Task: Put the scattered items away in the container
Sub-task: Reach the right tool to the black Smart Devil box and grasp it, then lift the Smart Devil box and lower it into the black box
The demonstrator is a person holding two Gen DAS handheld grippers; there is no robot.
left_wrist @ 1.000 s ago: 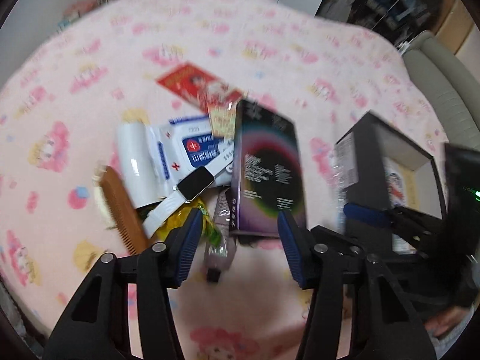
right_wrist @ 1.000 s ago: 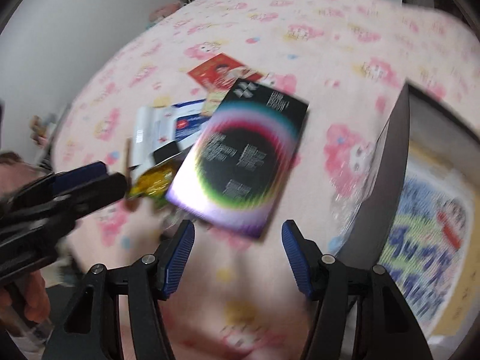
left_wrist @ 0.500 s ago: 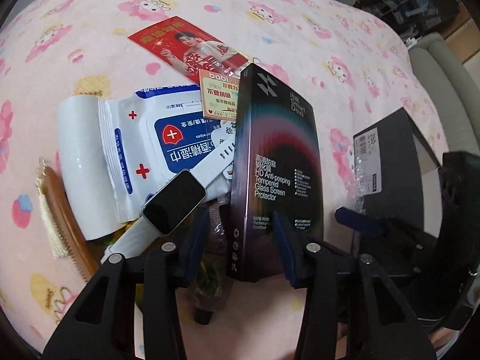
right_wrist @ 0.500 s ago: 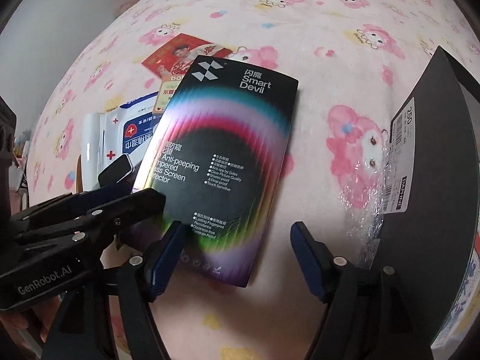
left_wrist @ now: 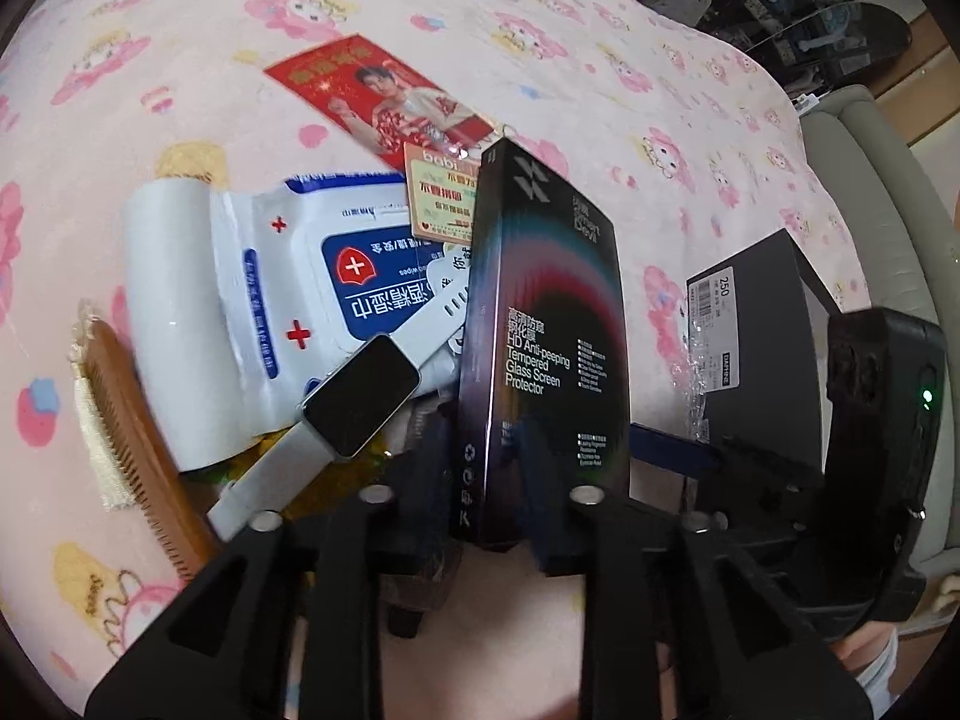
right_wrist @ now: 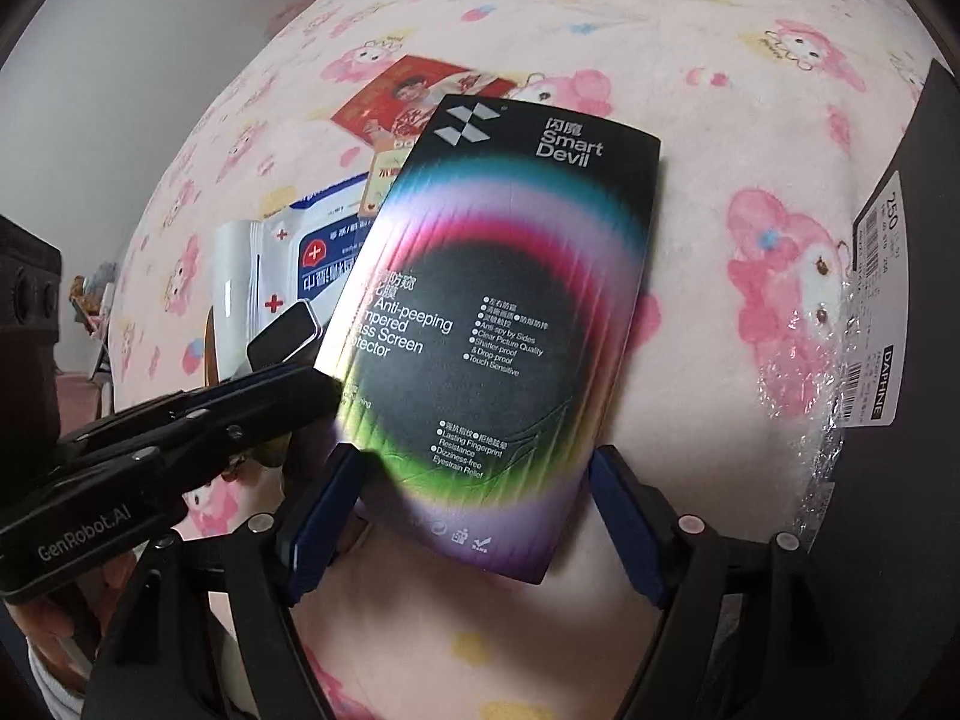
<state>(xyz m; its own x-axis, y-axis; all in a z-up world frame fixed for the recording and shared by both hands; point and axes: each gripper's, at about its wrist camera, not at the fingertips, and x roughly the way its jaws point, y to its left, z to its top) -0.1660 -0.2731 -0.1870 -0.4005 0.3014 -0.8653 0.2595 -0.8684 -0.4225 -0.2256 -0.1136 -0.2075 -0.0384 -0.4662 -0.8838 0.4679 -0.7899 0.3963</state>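
Left gripper (left_wrist: pixel 486 480) closed on the near end of the screen protector box (left_wrist: pixel 540 330), which stands on its long edge, tilted, above the pink patterned bedspread (left_wrist: pixel 540 60). Right gripper (right_wrist: pixel 474 516) spread wide, its blue pads either side of the same box (right_wrist: pixel 498 312); whether a pad touches it cannot be told from this view. Black container (left_wrist: pixel 762 336) to the right of the box, near but apart, a barcode label on its wall. Left of the box, a heap: wet wipes pack (left_wrist: pixel 252 300), white smartwatch (left_wrist: pixel 360 396) lying across it, wooden comb (left_wrist: pixel 138 456) at the outer edge, red printed card (left_wrist: pixel 384 96) farther back.
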